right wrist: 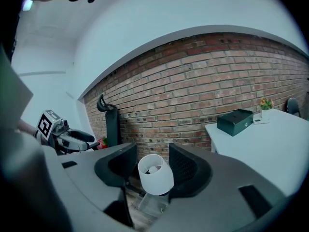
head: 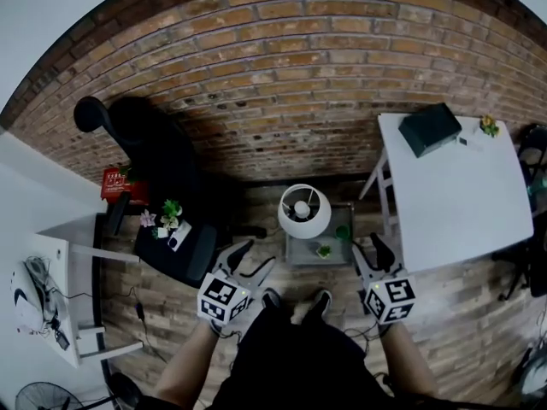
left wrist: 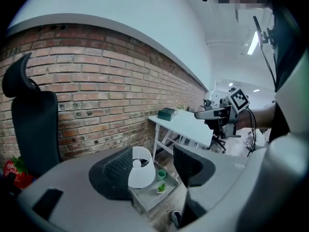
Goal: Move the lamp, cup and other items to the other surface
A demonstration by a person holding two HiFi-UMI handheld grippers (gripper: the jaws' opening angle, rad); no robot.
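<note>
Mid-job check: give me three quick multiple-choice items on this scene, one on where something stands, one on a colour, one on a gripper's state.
1. Where does the white-shaded table lamp stand?
A. on the white table
B. on the low grey side table
C. on the black office chair

2. What colour is the small round cup beside the lamp?
A. green
B. red
C. yellow

3. How do the left gripper's jaws stand?
A. shut on the lamp
B. shut on the cup
C. apart, with nothing held

Answers:
1 B: the head view shows the lamp on the low grey side table, in front of the person's feet.
2 A: the cup shows green next to the shade.
3 C: the left gripper view shows both jaws wide apart, with the lamp far beyond them.
</note>
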